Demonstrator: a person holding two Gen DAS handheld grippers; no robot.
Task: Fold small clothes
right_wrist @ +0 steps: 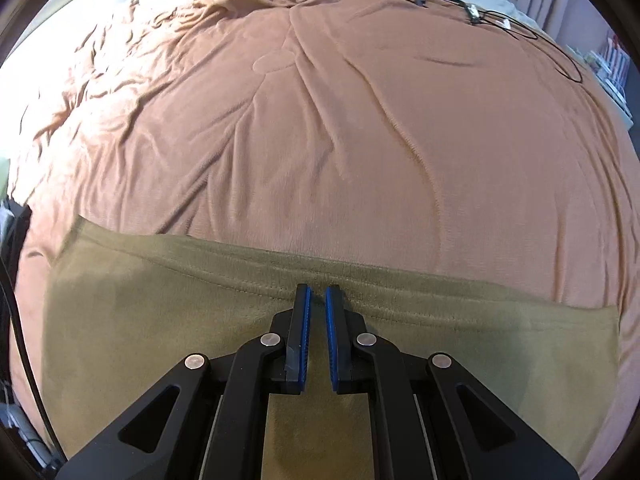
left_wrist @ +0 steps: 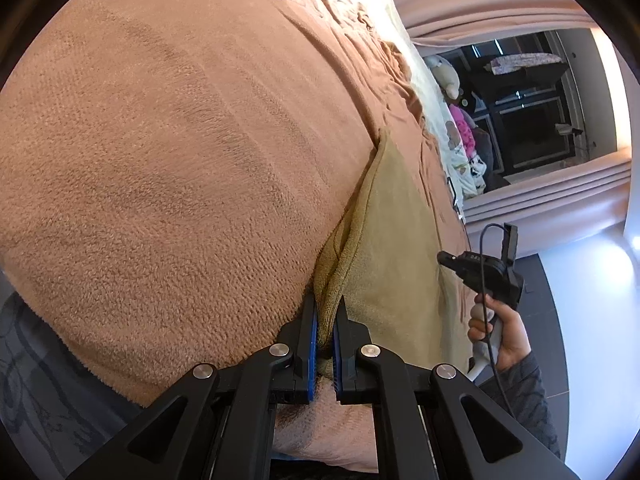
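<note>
Left fingers point(left_wrist: 306, 320) — olive garment point(left_wrist: 396, 248) pinched between

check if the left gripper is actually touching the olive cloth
Touching. The left wrist view shows a bunched edge of the olive cloth pinched between the blue pads of the left gripper, with no gap on either side.

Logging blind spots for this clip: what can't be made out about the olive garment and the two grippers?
- Olive garment: near part hidden by the right gripper body and cut by the lower edge, right wrist view; garment type unclear.
- Left gripper: pinches a garment fold; layer count hidden between the fingers, left wrist view.
- Right gripper: narrow gap; contact with cloth unclear.
</note>
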